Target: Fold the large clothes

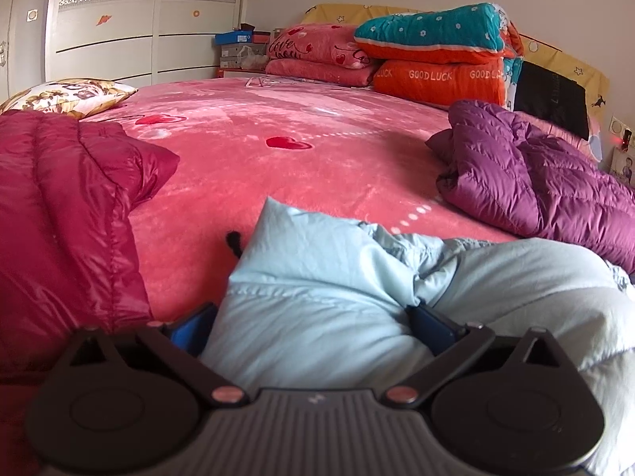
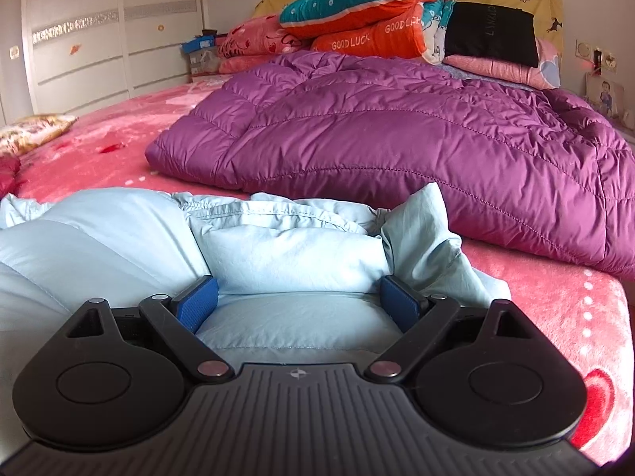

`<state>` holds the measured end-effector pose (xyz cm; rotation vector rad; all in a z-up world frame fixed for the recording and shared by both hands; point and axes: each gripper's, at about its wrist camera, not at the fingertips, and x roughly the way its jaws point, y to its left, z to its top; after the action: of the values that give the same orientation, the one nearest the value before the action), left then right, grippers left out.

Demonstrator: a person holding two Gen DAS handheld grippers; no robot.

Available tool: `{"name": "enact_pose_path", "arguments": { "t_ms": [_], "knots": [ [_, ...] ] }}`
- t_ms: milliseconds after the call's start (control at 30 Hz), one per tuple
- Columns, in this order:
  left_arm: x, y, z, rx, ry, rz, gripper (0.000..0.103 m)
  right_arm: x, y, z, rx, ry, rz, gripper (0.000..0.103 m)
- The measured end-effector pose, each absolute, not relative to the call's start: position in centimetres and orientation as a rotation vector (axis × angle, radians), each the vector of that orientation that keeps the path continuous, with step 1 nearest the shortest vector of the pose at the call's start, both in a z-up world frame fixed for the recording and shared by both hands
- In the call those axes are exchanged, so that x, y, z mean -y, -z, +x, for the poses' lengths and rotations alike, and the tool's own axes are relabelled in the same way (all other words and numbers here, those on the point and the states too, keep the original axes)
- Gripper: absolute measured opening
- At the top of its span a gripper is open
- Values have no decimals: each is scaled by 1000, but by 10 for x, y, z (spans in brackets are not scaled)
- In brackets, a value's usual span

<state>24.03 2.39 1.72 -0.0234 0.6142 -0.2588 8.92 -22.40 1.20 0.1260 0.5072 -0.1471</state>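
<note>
A puffy light blue jacket [image 1: 317, 277] lies crumpled on the pink bed, right in front of both grippers. My left gripper [image 1: 309, 317] stands wide open, and a padded fold of the jacket bulges up between its blue pads [image 1: 430, 325]. In the right wrist view the same blue jacket [image 2: 285, 250] fills the gap of my right gripper [image 2: 297, 297], also spread wide, with its pads [image 2: 198, 303] on either side of a thick fold. Whether the pads press the cloth is hard to tell.
A purple quilted jacket [image 2: 397, 139] lies spread just beyond, to the right. A crimson jacket [image 1: 59, 198] lies at the left. Folded quilts and pillows [image 1: 436, 51] are stacked at the headboard. A wardrobe [image 1: 119, 20] stands behind. The bed's edge [image 2: 619, 317] drops off at right.
</note>
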Motion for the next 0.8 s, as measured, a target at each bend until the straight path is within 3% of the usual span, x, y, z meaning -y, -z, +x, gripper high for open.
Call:
{"name": "enact_pose_path", "arguments": {
  "t_ms": [433,800],
  "knots": [
    [-53,-104,173,-556,282,-56,101,305,-55,34,-442,0,479,103],
    [-90,-96,88,-649,271,-131,101,349,-27,-41,-484,86,608,103]
  ]
}}
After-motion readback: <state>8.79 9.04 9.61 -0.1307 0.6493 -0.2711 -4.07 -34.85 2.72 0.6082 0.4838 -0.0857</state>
